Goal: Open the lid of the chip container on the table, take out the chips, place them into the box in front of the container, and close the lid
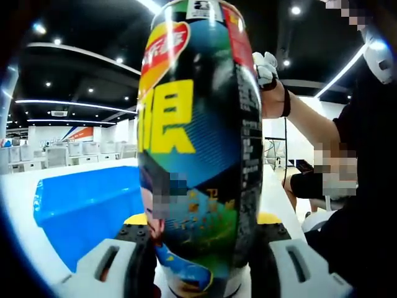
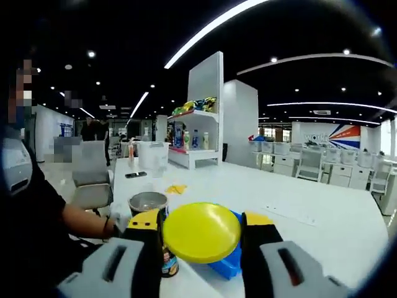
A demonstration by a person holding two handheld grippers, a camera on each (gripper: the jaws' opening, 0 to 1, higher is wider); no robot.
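Observation:
The chip container [image 1: 198, 149], a tall can with a dark, colourful label, stands upright between the jaws of my left gripper [image 1: 200, 245], which is shut on its lower part. Behind it to the left lies the blue box [image 1: 87, 208]. In the right gripper view my right gripper [image 2: 201, 234] is shut on the round yellow lid [image 2: 201, 231], held above the table. Just below and to the left is the container's lidless top [image 2: 147, 202], grey inside; what it holds is not visible. A corner of the blue box [image 2: 227, 264] peeks out under the lid.
The white table [image 2: 298, 211] stretches far ahead, with a phone [image 2: 135, 175], clear jugs [image 2: 152, 155] and a small yellow item [image 2: 175, 189] on it. A person's gloved hand and arm [image 1: 279, 99] reach over beside the can. A chair [image 2: 92, 180] stands at the table's edge.

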